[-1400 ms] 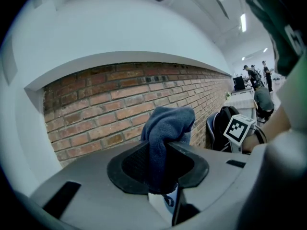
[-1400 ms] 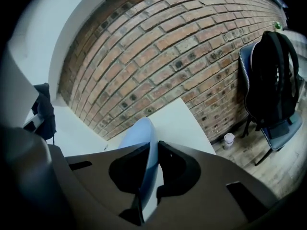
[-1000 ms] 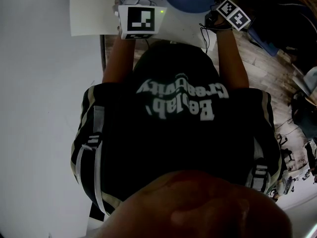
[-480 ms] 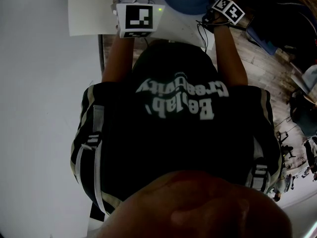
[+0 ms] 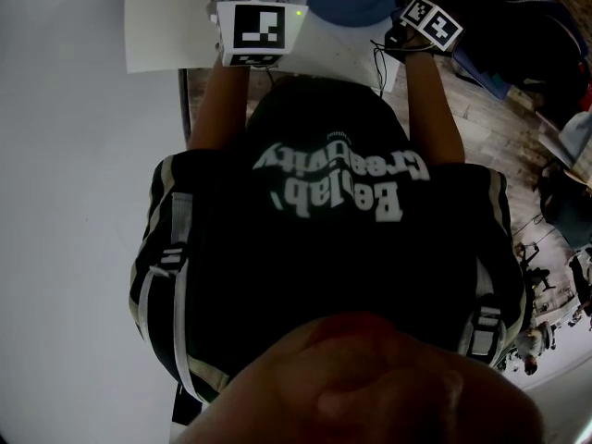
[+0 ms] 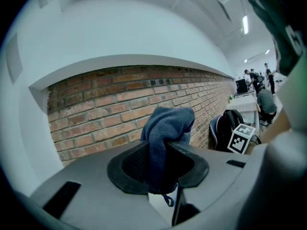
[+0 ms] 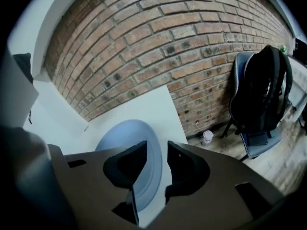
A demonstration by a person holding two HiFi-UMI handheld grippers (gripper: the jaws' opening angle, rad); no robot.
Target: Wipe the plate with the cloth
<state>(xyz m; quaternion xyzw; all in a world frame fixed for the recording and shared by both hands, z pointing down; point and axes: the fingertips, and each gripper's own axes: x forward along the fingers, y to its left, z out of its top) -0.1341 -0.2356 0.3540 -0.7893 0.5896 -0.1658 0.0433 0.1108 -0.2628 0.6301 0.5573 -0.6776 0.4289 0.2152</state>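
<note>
While bunched in the left gripper [image 6: 158, 146], cloth [image 6: 169, 122] dark blue; plate [image 7: 125, 134] paler

White table [image 7: 144, 104], its bare top reaching ahead and left of the right claw [image 7: 157, 150], its corner just beyond the jaws, pale blue plate [image 7: 122, 134] lying flat on it just under that claw, jaws opening, plate's rim in the gap, not pinched.

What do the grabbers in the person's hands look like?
Left gripper and right gripper: chunky shells, black scooped jaws, each bearing a white cube with black square markers. A black cable trails by the right one, whose jaws are opening, plate rim in the gap. Sleeves: short, dark, pale-striped.
</note>
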